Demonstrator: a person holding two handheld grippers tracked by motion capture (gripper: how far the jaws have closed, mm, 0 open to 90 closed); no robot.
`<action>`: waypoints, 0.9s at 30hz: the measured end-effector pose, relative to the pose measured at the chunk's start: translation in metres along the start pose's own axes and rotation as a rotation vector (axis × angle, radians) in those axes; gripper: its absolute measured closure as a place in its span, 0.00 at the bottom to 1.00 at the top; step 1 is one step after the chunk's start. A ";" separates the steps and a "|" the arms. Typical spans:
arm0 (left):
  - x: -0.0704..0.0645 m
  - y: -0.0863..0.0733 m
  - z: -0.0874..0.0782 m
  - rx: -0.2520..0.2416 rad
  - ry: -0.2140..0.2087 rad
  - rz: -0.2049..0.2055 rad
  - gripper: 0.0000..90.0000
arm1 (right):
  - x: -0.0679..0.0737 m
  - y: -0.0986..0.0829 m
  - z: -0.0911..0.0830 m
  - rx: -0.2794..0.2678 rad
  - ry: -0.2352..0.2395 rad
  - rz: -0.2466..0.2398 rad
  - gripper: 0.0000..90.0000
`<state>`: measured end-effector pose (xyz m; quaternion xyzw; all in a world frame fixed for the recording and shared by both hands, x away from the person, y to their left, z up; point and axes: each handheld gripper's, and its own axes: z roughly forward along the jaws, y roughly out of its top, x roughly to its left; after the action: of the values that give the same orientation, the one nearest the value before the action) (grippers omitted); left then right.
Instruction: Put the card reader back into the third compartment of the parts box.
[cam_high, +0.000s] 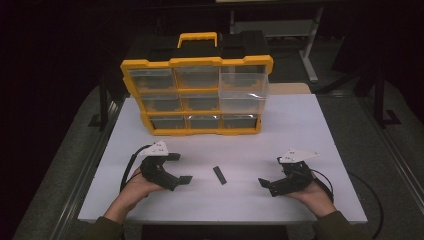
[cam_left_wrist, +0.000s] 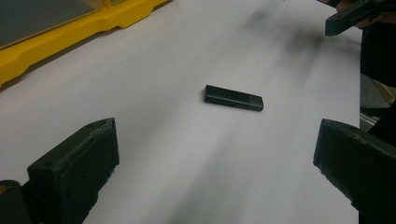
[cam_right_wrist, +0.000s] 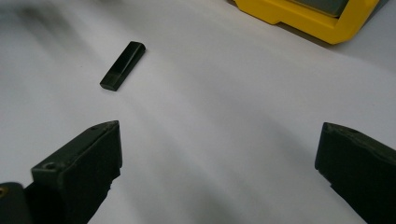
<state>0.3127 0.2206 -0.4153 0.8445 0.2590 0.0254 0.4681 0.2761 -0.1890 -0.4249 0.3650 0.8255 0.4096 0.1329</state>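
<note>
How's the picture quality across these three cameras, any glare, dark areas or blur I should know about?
High view: the white table is brightly lit, surroundings nearly black, with glare on the organizer's pulled-out clear drawer. Left gripper view: the small black stick is sharp, near jaws soft, grey smears across the far table. Right gripper view: similar, stick fairly sharp, yellow organizer edge blurred.

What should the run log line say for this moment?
left gripper: open, empty | right gripper: open, empty | black stick: flat between grippers | organizer: behind
</note>
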 end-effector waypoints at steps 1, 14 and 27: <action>0.000 0.000 0.001 0.001 -0.002 0.000 0.00 | 0.000 0.000 0.000 0.000 0.000 0.000 0.00; -0.004 0.006 0.011 0.003 -0.023 0.012 0.00 | 0.000 0.000 0.001 0.003 0.003 -0.003 0.00; -0.008 0.013 0.016 -0.011 -0.042 0.017 0.00 | 0.000 -0.001 0.003 0.009 0.005 -0.014 0.00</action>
<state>0.3160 0.1989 -0.4121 0.8445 0.2416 0.0132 0.4778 0.2771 -0.1876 -0.4277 0.3587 0.8301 0.4059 0.1324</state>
